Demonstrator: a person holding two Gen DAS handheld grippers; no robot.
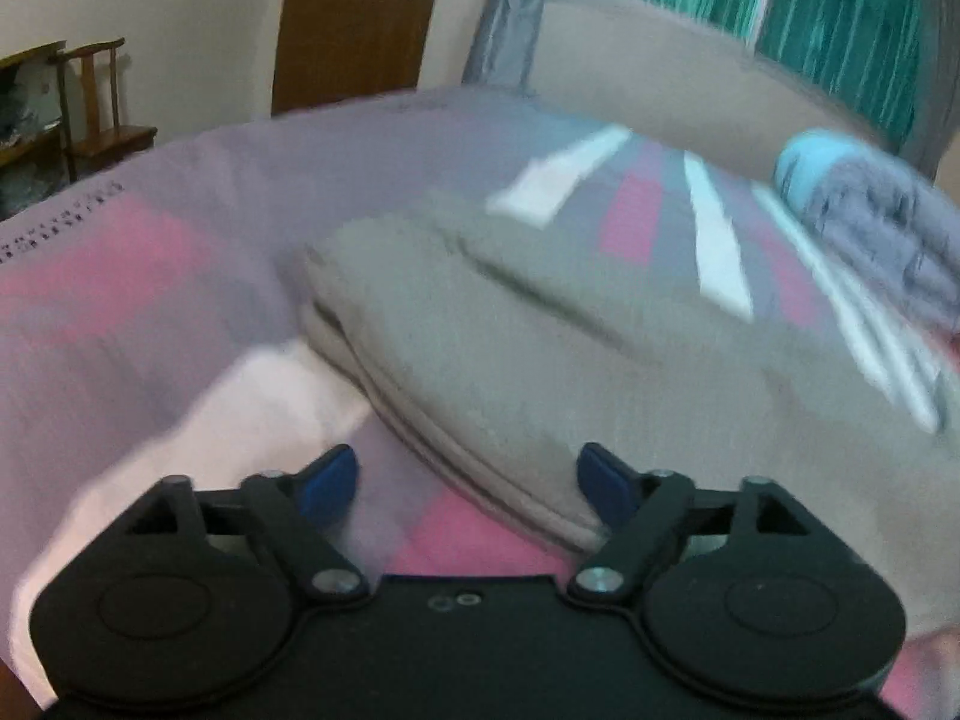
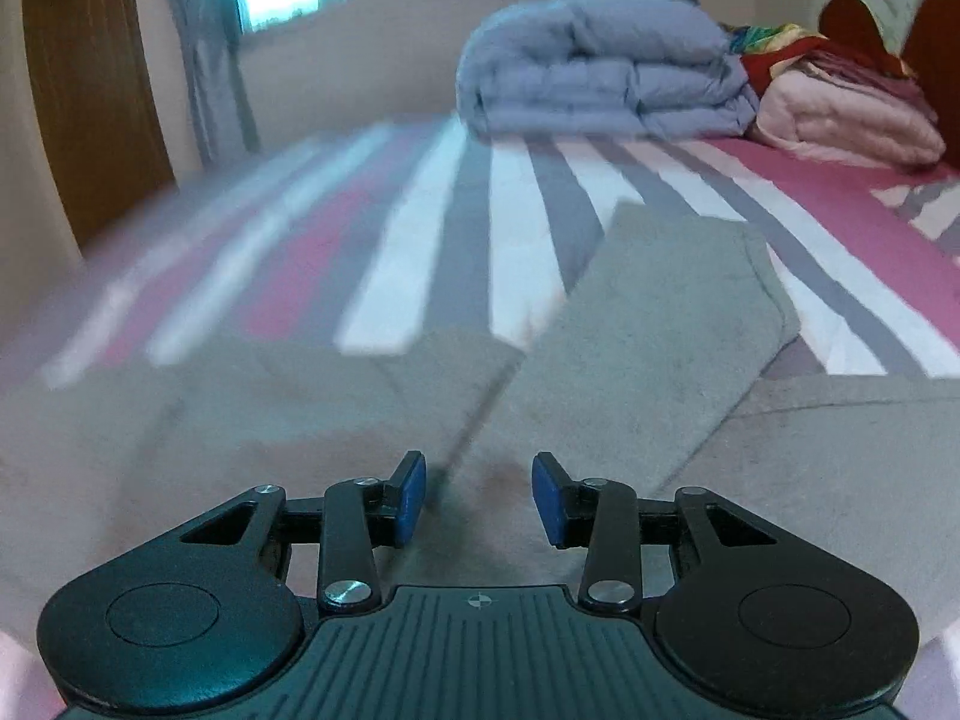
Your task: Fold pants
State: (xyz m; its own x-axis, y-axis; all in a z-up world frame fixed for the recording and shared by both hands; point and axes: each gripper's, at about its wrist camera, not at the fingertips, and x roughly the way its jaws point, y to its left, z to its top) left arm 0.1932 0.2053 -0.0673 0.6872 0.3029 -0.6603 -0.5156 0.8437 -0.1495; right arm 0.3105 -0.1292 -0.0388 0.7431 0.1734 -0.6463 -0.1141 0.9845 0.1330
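Grey pants (image 1: pixel 540 330) lie folded in layers on the striped bed; their stacked folded edge runs from centre left down to my left gripper (image 1: pixel 468 483). That gripper is open and empty, its right pad close to the pants' edge. In the right wrist view the pants (image 2: pixel 648 312) spread across the near bed, with one leg reaching away toward the upper right. My right gripper (image 2: pixel 480 498) is open and empty, just above the grey fabric.
The bed sheet (image 2: pixel 420 228) has pink, white and grey stripes. A folded blue-grey duvet (image 2: pixel 600 72) and pink bedding (image 2: pixel 840 114) sit at the far end. A wooden door (image 1: pixel 354 18), a chair (image 1: pixel 96 114) and teal curtains (image 1: pixel 840 18) stand beyond the bed.
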